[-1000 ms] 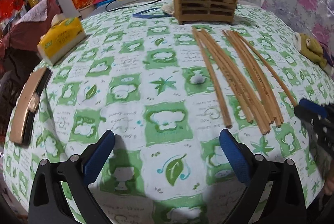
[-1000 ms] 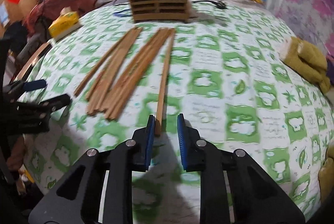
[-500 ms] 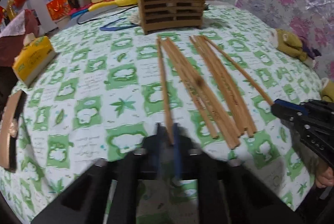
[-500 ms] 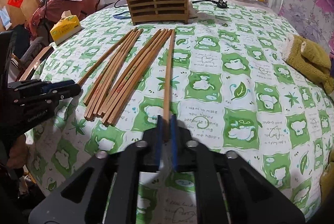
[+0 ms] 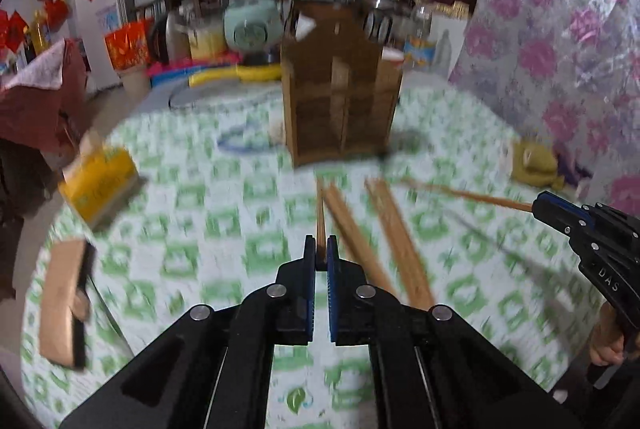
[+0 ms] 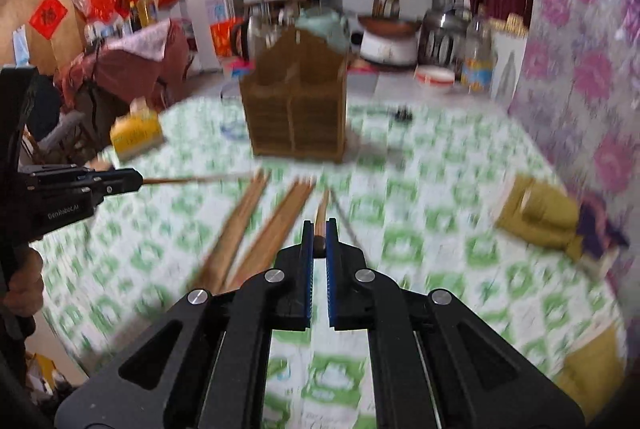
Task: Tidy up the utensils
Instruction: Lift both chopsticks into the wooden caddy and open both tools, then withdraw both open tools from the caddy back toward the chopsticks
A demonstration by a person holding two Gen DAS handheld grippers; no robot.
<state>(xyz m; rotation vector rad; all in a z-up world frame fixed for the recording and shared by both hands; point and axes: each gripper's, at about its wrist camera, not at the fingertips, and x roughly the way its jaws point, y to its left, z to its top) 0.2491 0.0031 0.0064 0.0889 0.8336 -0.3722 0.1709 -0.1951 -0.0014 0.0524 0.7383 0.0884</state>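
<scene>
With a single chopstick pinched in each, the left tool [image 5: 321, 253] and the right tool [image 6: 319, 241] hang above a desk [image 5: 248, 189] spread with a green-and-white patterned cloth, both closed down onto the thin wood so that only the stick's width separates the blue pads. Each stick is held at its near end and runs forward from the tips, a hold that likely leaves the far end free to be steered into a slot. The left chopstick [image 5: 320, 213] points toward the wooden utensil holder [image 5: 340, 85] standing upright at the far side of the desk; the right chopstick [image 6: 322, 213] aims the same way in that tool's own view. From the left camera, the right tool's stick shows as a slanted line clear of the cloth, apparently lifted off it. Two loose bundles of remaining chopsticks [image 5: 380, 225] lie flat on the cloth just ahead of and below the tools, between them and the holder, well apart from it. A yellow tissue box [image 5: 100, 185] sits off to the left and an olive cloth [image 6: 536, 209] to the right. Both views are blurred. By the look of it, the holder's compartments are not yet reached.
</scene>
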